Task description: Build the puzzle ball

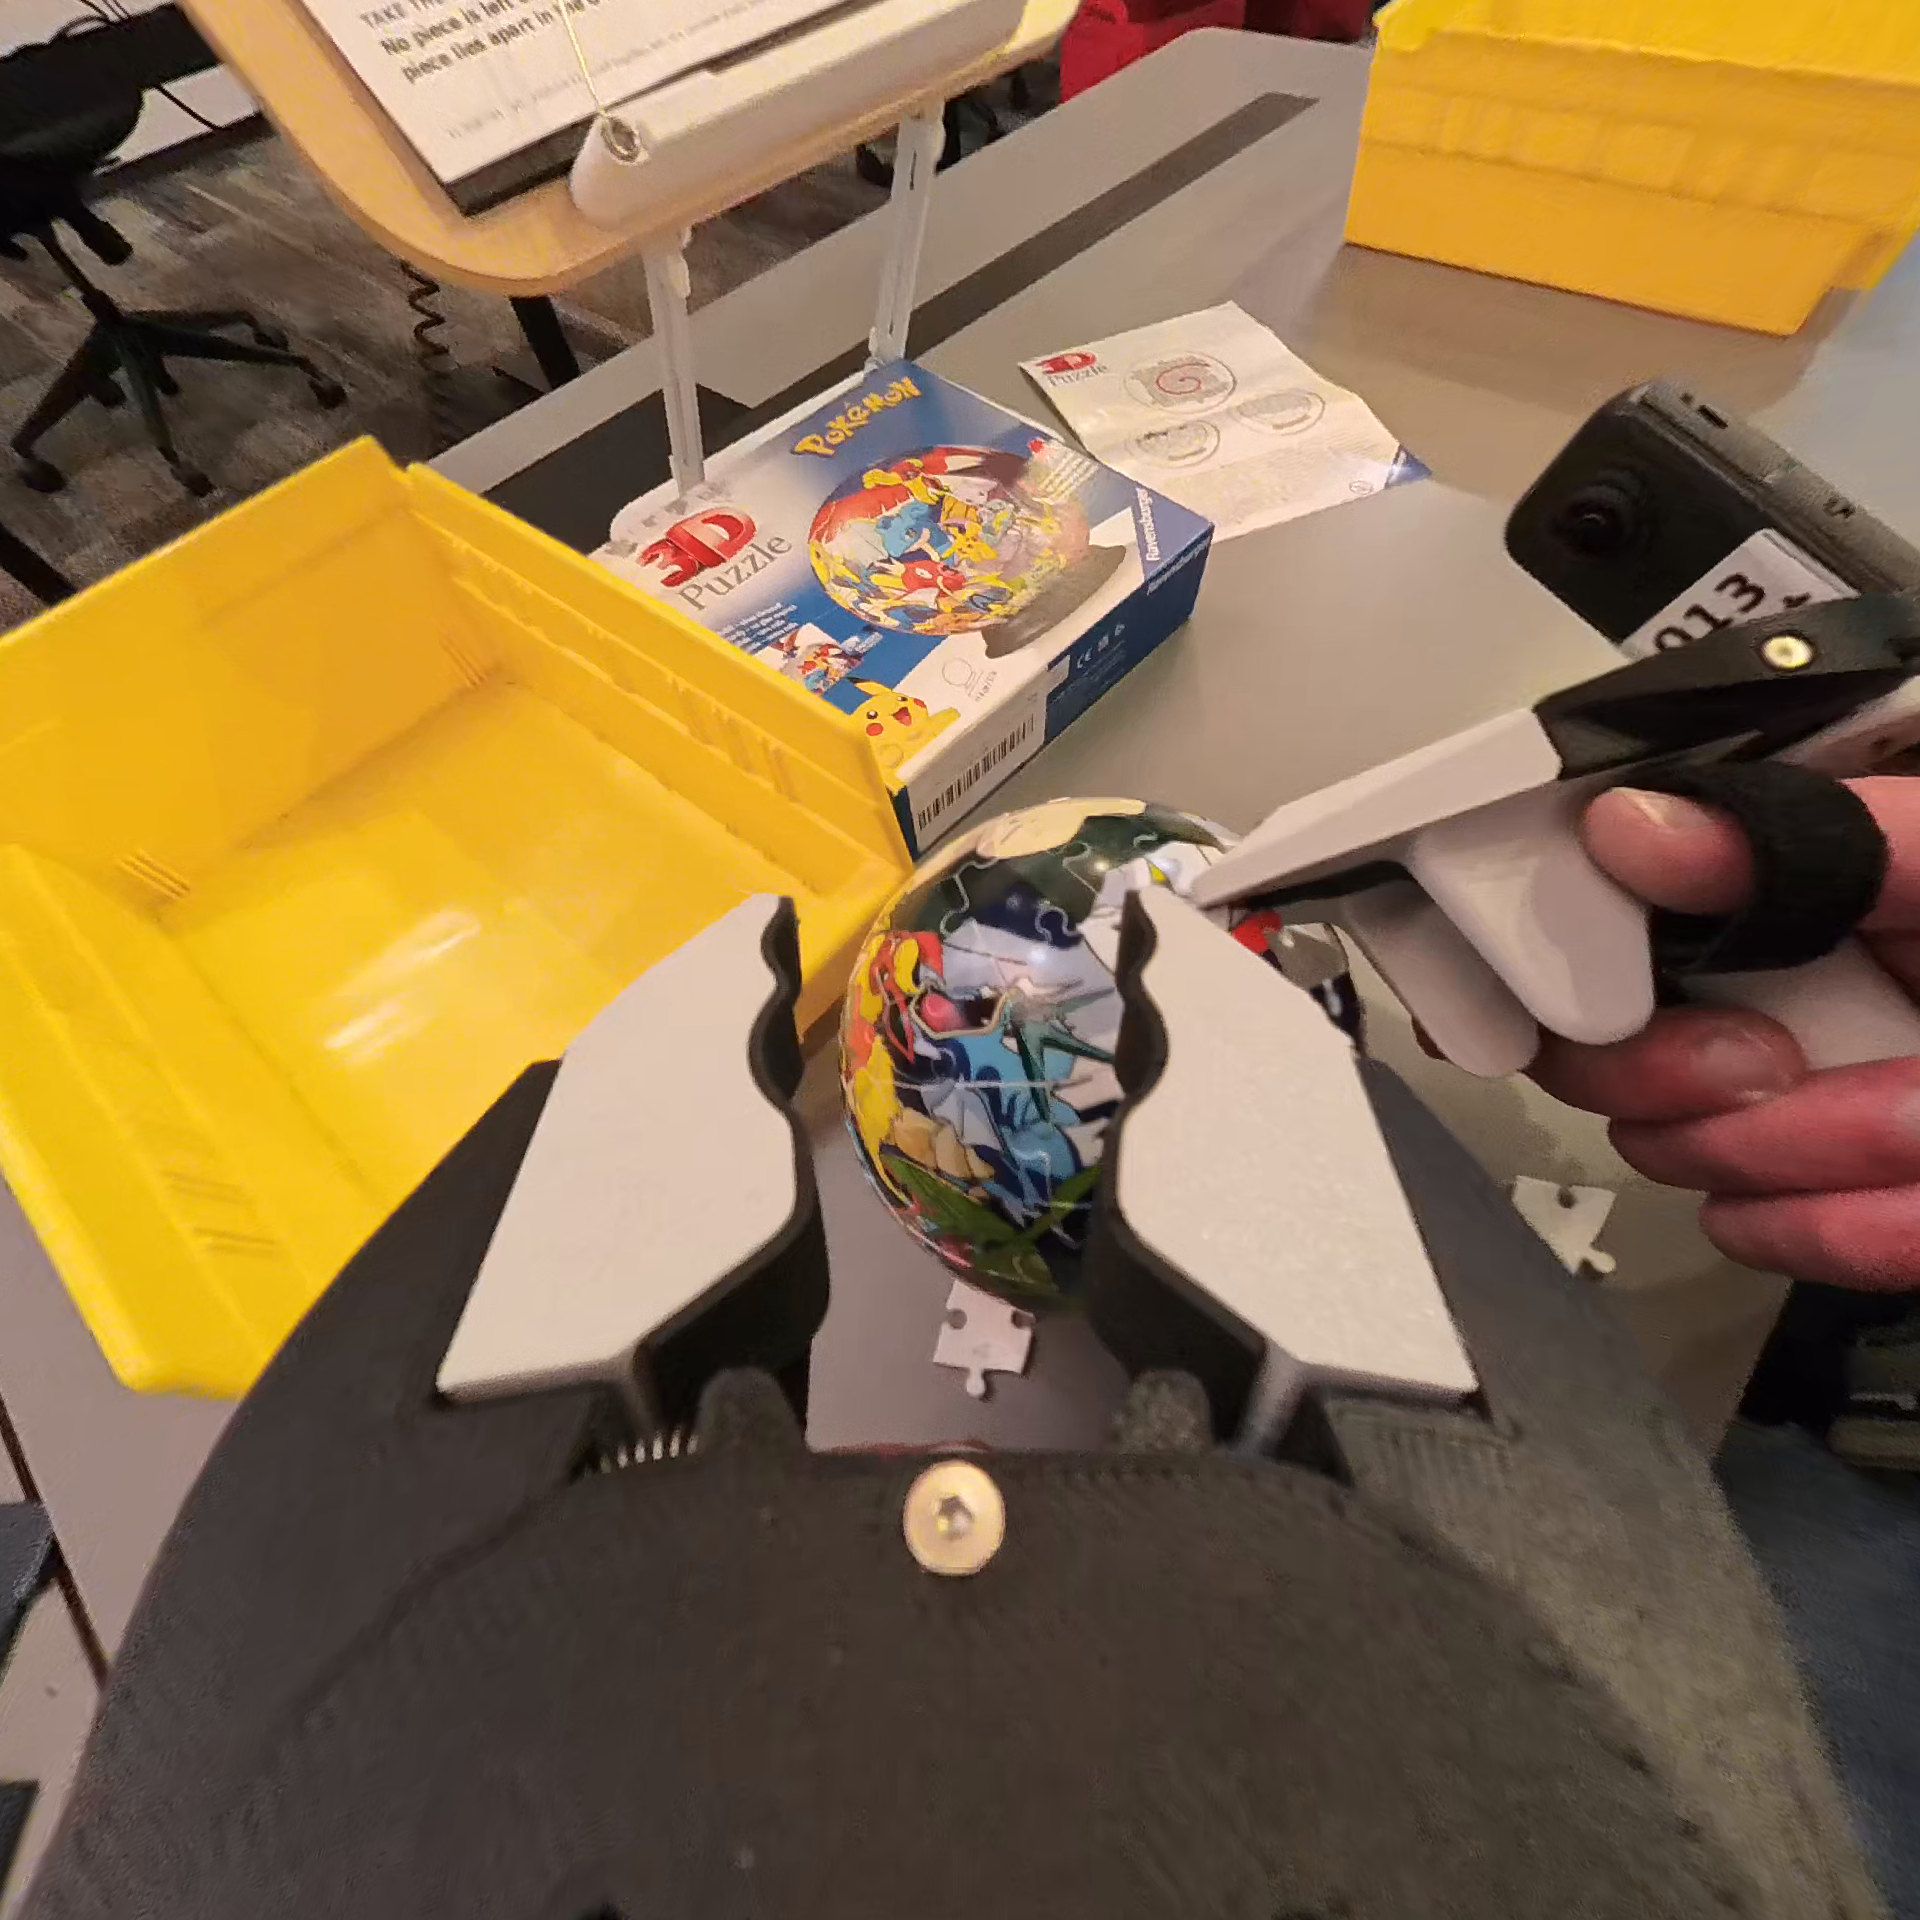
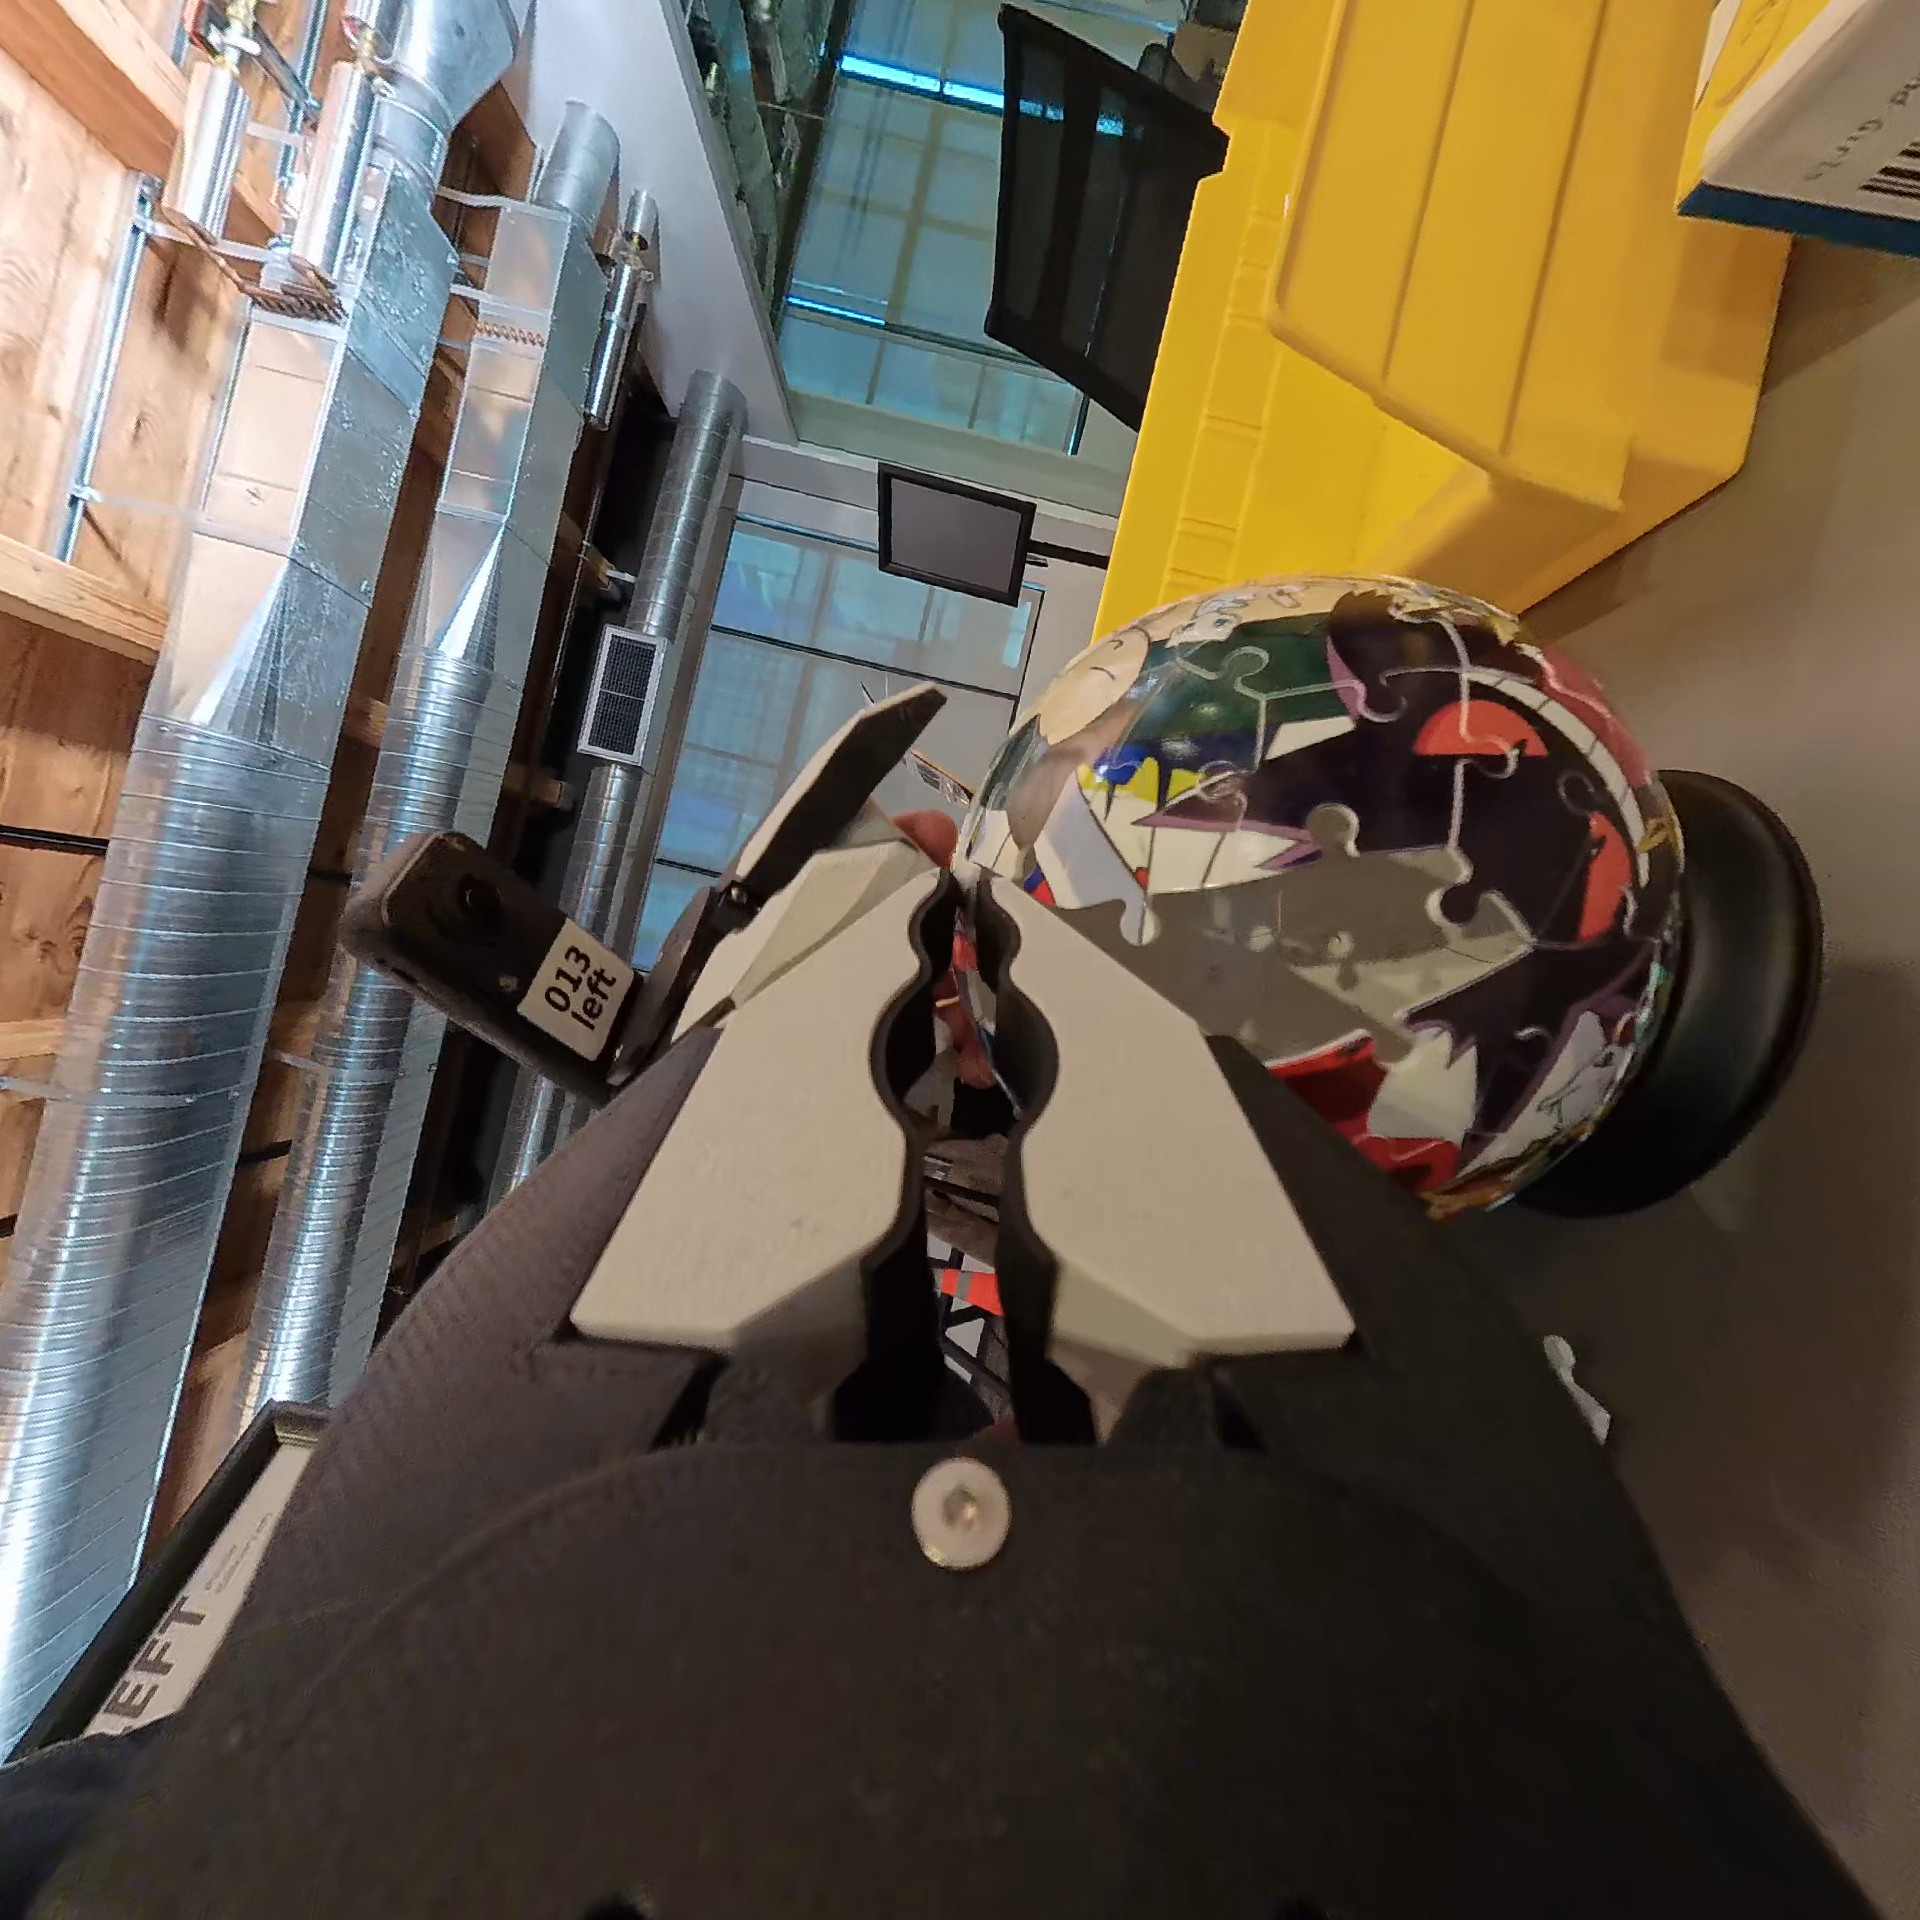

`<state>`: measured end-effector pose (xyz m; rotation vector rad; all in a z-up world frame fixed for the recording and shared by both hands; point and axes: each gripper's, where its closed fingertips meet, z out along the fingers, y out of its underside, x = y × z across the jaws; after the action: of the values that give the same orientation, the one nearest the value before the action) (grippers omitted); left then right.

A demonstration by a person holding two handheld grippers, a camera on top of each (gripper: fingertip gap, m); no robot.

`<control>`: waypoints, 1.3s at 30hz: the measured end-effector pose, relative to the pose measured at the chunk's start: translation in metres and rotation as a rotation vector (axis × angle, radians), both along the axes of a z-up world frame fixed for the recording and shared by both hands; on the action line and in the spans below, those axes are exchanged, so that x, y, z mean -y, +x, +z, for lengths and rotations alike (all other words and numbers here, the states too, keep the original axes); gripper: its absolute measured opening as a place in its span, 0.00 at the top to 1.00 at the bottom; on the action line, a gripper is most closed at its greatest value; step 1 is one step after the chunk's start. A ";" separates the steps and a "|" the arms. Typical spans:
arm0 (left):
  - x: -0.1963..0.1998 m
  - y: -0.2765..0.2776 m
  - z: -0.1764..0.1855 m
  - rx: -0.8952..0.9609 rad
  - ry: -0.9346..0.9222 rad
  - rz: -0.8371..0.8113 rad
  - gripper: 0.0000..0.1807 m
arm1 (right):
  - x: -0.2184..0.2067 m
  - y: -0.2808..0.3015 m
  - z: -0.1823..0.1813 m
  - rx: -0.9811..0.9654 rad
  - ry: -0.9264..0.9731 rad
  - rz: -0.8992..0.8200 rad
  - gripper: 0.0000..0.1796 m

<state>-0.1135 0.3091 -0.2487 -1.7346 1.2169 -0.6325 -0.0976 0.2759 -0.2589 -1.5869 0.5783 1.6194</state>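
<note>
Grey desk [image 1: 1351, 644]: ball [image 1: 987, 1049] on black stand [image 2: 1745, 987] beside yellow bin [image 1: 364, 831]; left gripper [image 1: 961, 966] spread wide around it, right gripper [image 2: 961, 894] nearly closed, empty.

This looks like a lab or workshop space inside an open-plan office. Overhead run bare silver ventilation ducts [image 2: 187, 831] beside exposed wooden beams [image 2: 62, 343], with glass partition walls [image 2: 894, 270] and a hanging dark screen [image 2: 951, 535] farther off. A grey counter [image 1: 1403, 623] carries yellow plastic storage bins [image 1: 343, 831] (the stackable sort used for sorting parts) and an instruction sheet on a wooden stand [image 1: 499, 156]. Beyond it, a black office chair [image 1: 94, 239] stands on grey carpet [image 1: 312, 312].
</note>
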 end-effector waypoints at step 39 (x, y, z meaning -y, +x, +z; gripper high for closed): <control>0.005 0.016 -0.006 -0.154 0.085 -0.137 0.69 | 0.005 0.002 -0.002 -0.095 0.023 -0.010 0.99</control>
<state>-0.0977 0.3037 -0.2550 -1.6637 1.4589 -0.5268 -0.0960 0.2708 -0.2606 -1.4946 0.6145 1.6945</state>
